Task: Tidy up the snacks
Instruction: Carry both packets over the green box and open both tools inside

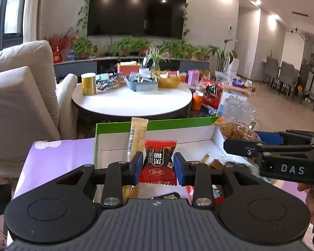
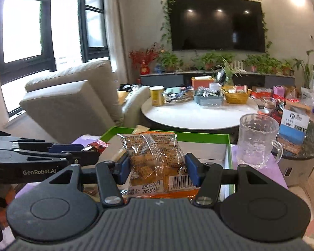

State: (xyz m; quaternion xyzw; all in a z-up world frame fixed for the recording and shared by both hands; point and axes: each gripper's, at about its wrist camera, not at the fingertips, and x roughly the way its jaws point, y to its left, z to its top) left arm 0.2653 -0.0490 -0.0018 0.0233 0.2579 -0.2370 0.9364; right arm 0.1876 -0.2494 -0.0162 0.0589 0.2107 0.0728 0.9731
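Red snack packet [image 1: 159, 163], clamped upright between the blue pads of the left gripper [image 1: 158, 168], above the green-rimmed box [image 1: 157, 124]. Clear-wrapped orange pastry packet [image 2: 157, 163], gripped by the right gripper [image 2: 158, 171] over the same box; glass mug [image 2: 257, 141] at 2 o'clock.

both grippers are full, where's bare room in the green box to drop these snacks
Bare white floor lies in the green-rimmed white box behind the red snack packet, toward its far wall. The near end is crowded with wrappers. The clear bag of orange snacks is beside the glass mug.
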